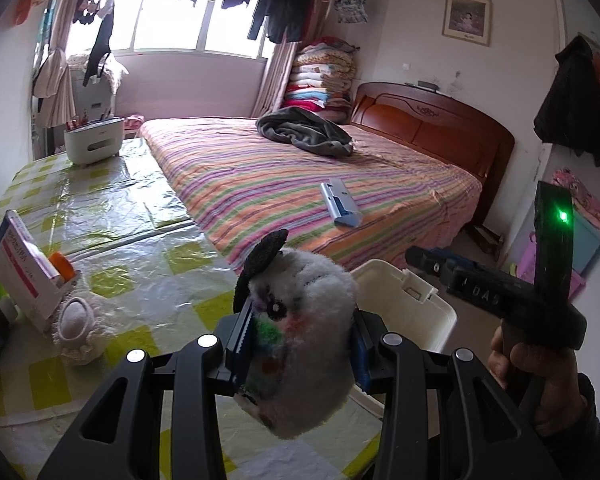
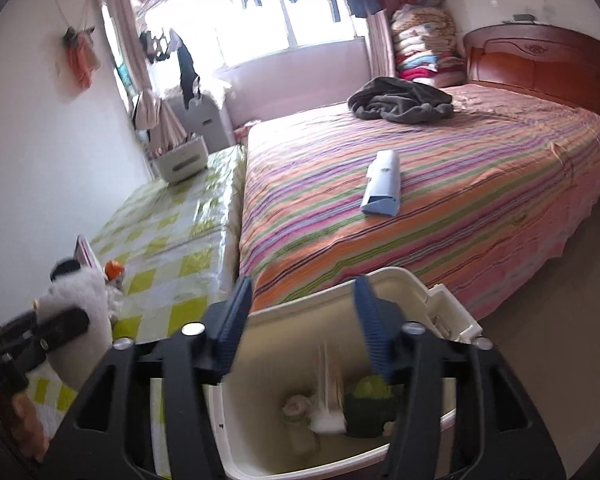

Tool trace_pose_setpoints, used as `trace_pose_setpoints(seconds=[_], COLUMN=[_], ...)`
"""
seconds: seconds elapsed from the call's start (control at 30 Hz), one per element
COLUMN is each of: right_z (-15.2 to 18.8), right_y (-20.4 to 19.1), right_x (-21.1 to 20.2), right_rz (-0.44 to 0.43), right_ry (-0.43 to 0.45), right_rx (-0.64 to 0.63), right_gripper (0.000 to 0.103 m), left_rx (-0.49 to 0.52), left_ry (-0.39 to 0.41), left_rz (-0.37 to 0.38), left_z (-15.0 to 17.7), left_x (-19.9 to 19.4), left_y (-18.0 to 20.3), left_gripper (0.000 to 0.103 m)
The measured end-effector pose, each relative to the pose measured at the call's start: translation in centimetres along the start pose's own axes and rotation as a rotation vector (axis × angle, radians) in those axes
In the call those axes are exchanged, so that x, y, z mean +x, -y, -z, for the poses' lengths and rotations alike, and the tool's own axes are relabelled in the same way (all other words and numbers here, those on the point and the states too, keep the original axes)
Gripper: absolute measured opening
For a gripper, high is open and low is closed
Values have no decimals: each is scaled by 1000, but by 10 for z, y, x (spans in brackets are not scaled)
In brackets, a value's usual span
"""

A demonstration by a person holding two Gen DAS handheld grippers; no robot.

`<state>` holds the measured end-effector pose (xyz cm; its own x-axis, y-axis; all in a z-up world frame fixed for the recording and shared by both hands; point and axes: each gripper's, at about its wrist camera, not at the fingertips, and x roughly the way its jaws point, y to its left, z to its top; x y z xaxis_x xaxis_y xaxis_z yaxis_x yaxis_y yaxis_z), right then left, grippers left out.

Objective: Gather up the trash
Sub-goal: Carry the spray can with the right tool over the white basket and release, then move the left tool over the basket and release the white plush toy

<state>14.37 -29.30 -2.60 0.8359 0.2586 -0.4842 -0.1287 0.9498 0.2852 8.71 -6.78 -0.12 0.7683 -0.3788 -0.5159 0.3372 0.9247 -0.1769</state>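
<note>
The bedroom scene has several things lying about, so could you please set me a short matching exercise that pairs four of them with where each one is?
Things:
1. fluffy toy
2. blue and white box
3. grey blanket
4. white bin

Places:
A. heaped on the bed near the headboard
B. on the floor at the foot of the bed, lid open
C. clamped in the left hand-held gripper
D. lying flat in the middle of the striped bedspread

Pairs: 1-C, 2-D, 3-A, 4-B
</note>
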Motion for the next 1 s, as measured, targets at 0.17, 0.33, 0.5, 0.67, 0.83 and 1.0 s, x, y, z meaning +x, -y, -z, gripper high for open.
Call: trace_pose_setpoints(seconds=[0.17, 0.33, 0.5, 0.67, 0.83, 1.0], right_z=[-5, -8, -10, -11, -11, -10], right_y=[15, 27, 37, 51, 56, 48], right_x=[-17, -24, -30, -48, -61, -61], right_rz=[27, 76, 75, 146, 172, 171], right_ry=[86, 133, 177, 266, 311, 316], right_rx=[73, 128, 193, 225, 239, 219], right_gripper=[76, 82, 82, 82, 84, 84], left_rx=[28, 55, 79, 103, 116, 114], left_ry=[-13, -36, -59, -94, -140, -122], left_rz=[15, 44, 78, 106, 133, 128], left_z=[-1, -3, -8, -8, -8, -11], left_x=[8, 18, 31, 48, 63, 68], left_y=[13, 26, 41, 57, 68, 74], left_gripper=[38, 38, 38, 39, 43, 55])
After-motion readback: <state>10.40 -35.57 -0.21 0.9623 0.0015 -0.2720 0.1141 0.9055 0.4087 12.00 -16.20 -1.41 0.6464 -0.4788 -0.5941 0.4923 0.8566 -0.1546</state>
